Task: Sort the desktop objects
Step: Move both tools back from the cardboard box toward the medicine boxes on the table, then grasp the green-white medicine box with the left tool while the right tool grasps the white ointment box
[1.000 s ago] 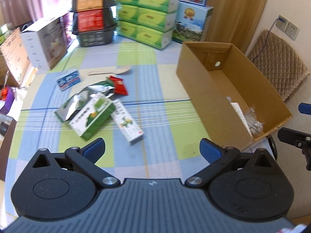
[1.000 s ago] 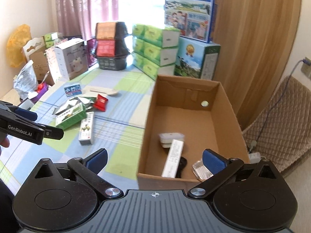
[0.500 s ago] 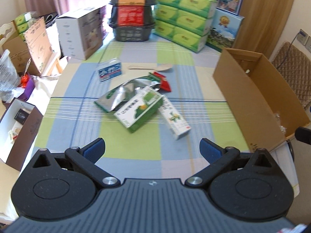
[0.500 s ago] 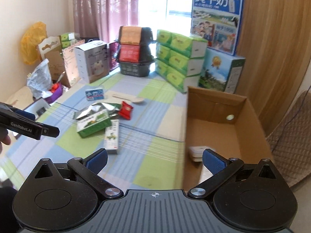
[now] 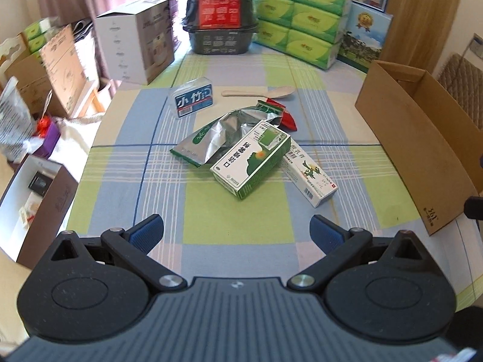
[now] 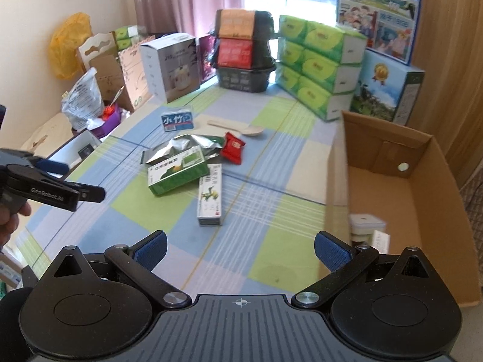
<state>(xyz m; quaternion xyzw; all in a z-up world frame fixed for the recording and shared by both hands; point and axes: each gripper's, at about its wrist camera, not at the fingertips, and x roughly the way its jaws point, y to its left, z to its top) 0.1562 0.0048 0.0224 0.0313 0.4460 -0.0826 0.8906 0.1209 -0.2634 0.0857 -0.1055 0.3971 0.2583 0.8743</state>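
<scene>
Checked blue, green and white cloth covers the surface (image 5: 235,217), and on it the task's things lie in a loose heap: a green box (image 5: 252,163) rests on a crumpled foil pouch (image 5: 220,135), a long white box (image 5: 311,175) lies just beside it, a red sachet (image 5: 286,117) pokes out behind, and a blue-labelled pack (image 5: 194,101) and a pale spoon (image 5: 259,92) sit a little farther back. Over the last second both views have swung away from the cardboard box (image 6: 401,199) toward this heap. The left tool (image 5: 235,229) now faces the green box squarely, released and empty; the right tool (image 6: 240,246) is likewise spread wide and holds nothing. I judge a drop-off is finished and the next pick is being lined up, probably the green box or the white one. Inside the cardboard box, at the surface's right edge, 2 items show dimly. Beyond stand stacked green tissue packs (image 6: 320,60), dark containers (image 6: 244,51), a white carton (image 6: 172,63) and pink curtains (image 6: 193,0).
</scene>
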